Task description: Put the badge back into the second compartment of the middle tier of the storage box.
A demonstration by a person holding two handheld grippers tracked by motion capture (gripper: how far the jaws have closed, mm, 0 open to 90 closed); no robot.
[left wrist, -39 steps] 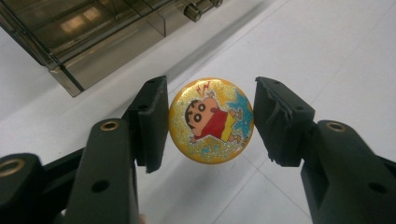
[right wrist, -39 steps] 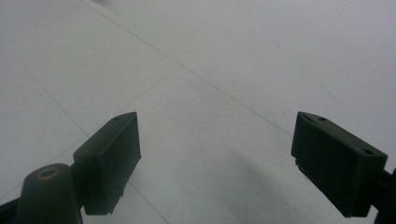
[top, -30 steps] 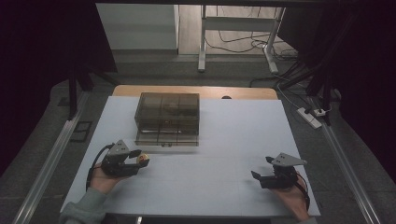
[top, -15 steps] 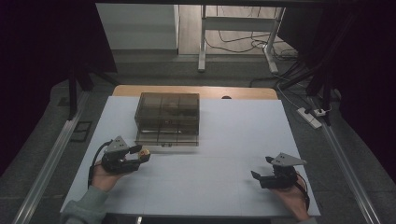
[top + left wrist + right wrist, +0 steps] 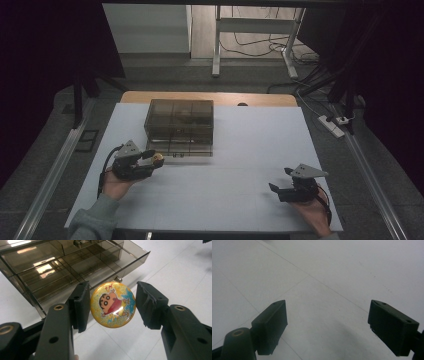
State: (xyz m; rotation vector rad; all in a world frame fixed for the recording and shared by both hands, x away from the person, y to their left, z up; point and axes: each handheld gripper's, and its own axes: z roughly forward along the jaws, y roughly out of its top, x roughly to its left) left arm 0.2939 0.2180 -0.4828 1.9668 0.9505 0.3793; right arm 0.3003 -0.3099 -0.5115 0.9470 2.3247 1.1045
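Left gripper [image 5: 150, 161] held low over the white table [image 5: 240, 200], just in front of the smoky clear organizer box [image 5: 179, 126]; jaws closed in on a round yellow badge [image 5: 158, 159], seen from above at the tips, near the box's front left corner.

In the left gripper view, badge [image 5: 113, 304] face-on between the two black jaws, glittery yellow with a cartoon child in a red shirt; left gripper [image 5: 113, 305] pinching it, one pad against the badge's edge, the other just at the opposite edge, contact there hard to tell; beyond it, organizer box [image 5: 62, 267] with its bottom drawer pulled out, dividers splitting it into compartments, those in sight bare; something small and metallic in the box's upper part, too unclear to name.

Right gripper [image 5: 281, 181] low over the table's near right part, well apart from box and badge, grey plate on top; in the right gripper view, right gripper [image 5: 327, 322] with jaws spread wide, bare white table [image 5: 324, 277] between them.
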